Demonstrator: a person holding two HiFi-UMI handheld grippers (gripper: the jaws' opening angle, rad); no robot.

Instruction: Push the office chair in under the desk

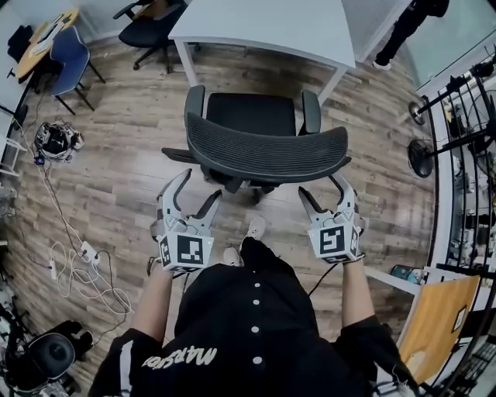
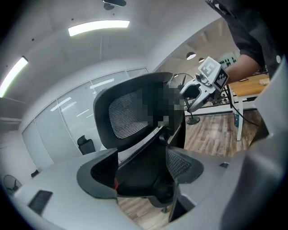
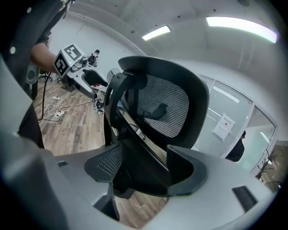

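Note:
A black office chair with a mesh backrest (image 1: pixel 266 152) stands on the wood floor, its seat (image 1: pixel 252 113) facing the white desk (image 1: pixel 263 27); the seat's front reaches just to the desk's edge. My left gripper (image 1: pixel 200 186) is open just behind the backrest's lower left edge. My right gripper (image 1: pixel 321 186) is open behind the lower right edge. Contact with the chair cannot be told. In the left gripper view the backrest (image 2: pixel 130 112) rises beyond the open left gripper (image 2: pixel 141 170). In the right gripper view the backrest (image 3: pixel 164 105) rises beyond the open right gripper (image 3: pixel 144 173).
A blue chair (image 1: pixel 70 50) and another black chair (image 1: pixel 151 23) stand at the back left. Cables and a power strip (image 1: pixel 85 252) lie on the floor at left. A fan (image 1: pixel 422 155), shelving and an orange board (image 1: pixel 438 318) line the right. A person (image 1: pixel 403 27) stands at the far right.

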